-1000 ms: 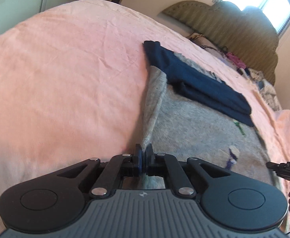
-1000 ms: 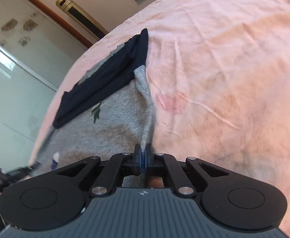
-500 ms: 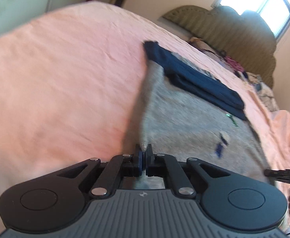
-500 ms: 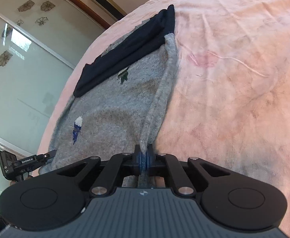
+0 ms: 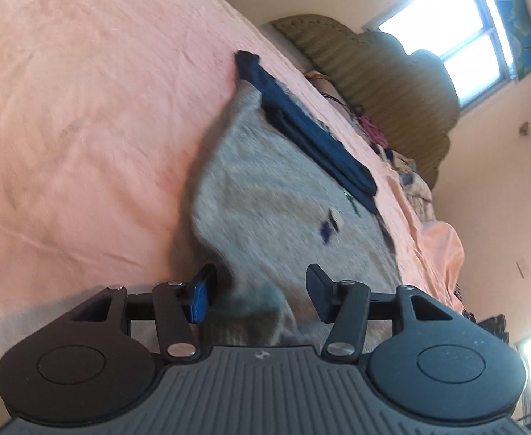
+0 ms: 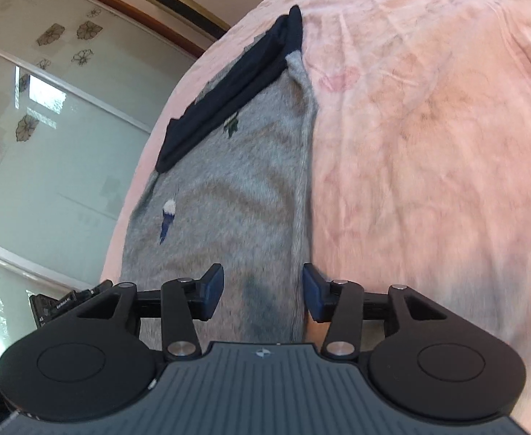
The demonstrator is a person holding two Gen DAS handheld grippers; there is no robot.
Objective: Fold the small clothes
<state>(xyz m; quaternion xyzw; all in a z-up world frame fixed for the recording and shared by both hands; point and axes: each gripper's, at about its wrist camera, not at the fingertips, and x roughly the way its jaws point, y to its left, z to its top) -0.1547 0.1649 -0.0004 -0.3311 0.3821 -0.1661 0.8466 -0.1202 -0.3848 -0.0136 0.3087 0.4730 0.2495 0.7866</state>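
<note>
Nearest the left camera, the left tongs stand wide apart with nothing between them, their tips over the near edge of the grey knitted garment with small embroidered motifs. The right tongs are likewise spread and empty, straddling the same garment's near right-hand edge. The garment lies spread on the pink bed sheet, running from 6 o'clock towards 12 in the right view. Farther off, at about 11 o'clock, its navy blue band or sleeves lie folded across the far end. Judging by this, one fold at the far end looks done and the near hem sits released; folding the body in half or thirds seems left.
</note>
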